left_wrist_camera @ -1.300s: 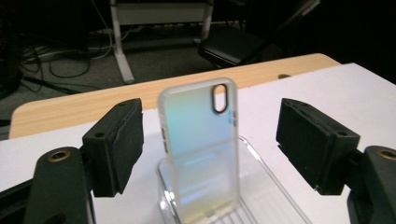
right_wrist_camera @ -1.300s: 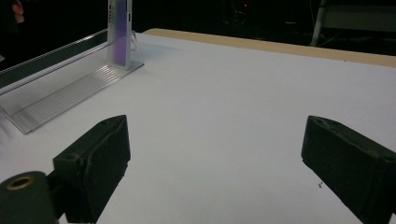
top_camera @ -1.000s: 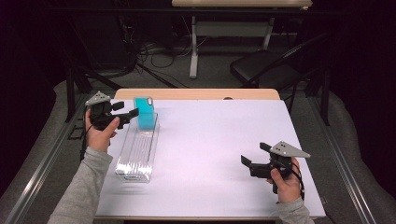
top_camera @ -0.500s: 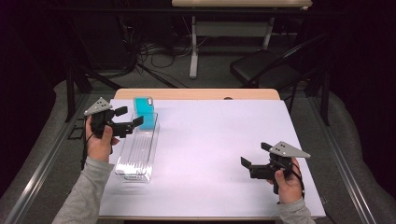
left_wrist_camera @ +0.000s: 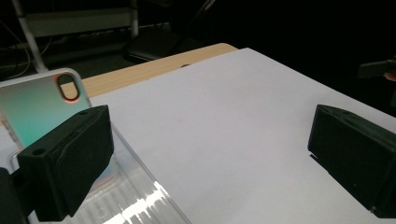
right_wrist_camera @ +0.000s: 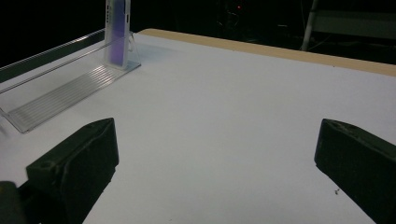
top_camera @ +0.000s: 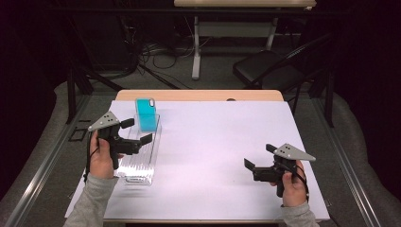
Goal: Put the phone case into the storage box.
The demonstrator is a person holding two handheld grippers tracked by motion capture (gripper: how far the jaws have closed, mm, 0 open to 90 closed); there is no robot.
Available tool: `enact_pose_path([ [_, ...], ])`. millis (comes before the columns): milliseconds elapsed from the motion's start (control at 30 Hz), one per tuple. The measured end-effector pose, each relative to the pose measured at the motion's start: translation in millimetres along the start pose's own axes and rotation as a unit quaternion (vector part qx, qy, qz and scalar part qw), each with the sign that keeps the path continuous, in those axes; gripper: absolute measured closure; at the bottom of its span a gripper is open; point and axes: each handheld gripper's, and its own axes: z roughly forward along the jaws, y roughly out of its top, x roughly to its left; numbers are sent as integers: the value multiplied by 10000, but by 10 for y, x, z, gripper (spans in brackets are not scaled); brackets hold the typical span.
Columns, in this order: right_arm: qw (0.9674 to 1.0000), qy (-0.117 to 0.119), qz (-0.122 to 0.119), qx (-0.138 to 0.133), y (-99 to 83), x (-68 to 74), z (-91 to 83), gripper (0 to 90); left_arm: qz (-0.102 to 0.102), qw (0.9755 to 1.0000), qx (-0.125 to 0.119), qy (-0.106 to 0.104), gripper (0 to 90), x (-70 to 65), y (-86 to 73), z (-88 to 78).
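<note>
The high view looks forward and down from above the person's side, taking in the whole white-covered counter [top_camera: 222, 156] and the dark floor beyond. The left gripper view sits low and close at the counter's left, facing across it toward the far right. The right gripper view sits low at the right, facing leftward. All three share the clear ribbed rack [top_camera: 142, 156] [left_wrist_camera: 135, 205] [right_wrist_camera: 65, 95] and the upright phone case [top_camera: 146, 115] [left_wrist_camera: 37, 105] [right_wrist_camera: 116, 30].

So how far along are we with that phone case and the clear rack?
Looks done: the teal phone case stands upright in the far end slot of the clear rack. In hand: nothing. The left gripper is open above the rack, and the right gripper is open over the white table cover. Left: unclear, since no other case is on the table.
</note>
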Motion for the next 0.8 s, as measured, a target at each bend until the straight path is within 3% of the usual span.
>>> enact_pose_path([
  [133,10000,37,-72,47,-14,26,17,0,135,9999,1,39,6,-69,-65,29],
  [267,9998,60,-148,72,-36,65,30,0,33,9997,-216,-95,6,-114,-119,27],
  [433,9997,98,-226,80,-58,105,38,0,188,9995,-201,-152,6,-232,-184,31],
  [667,9994,90,-294,164,-106,181,70,0,351,9985,-171,-387,6,-395,-277,74],
  [800,9993,85,-328,168,-145,236,100,0,301,9978,-139,-566,6,-454,-360,126],
])
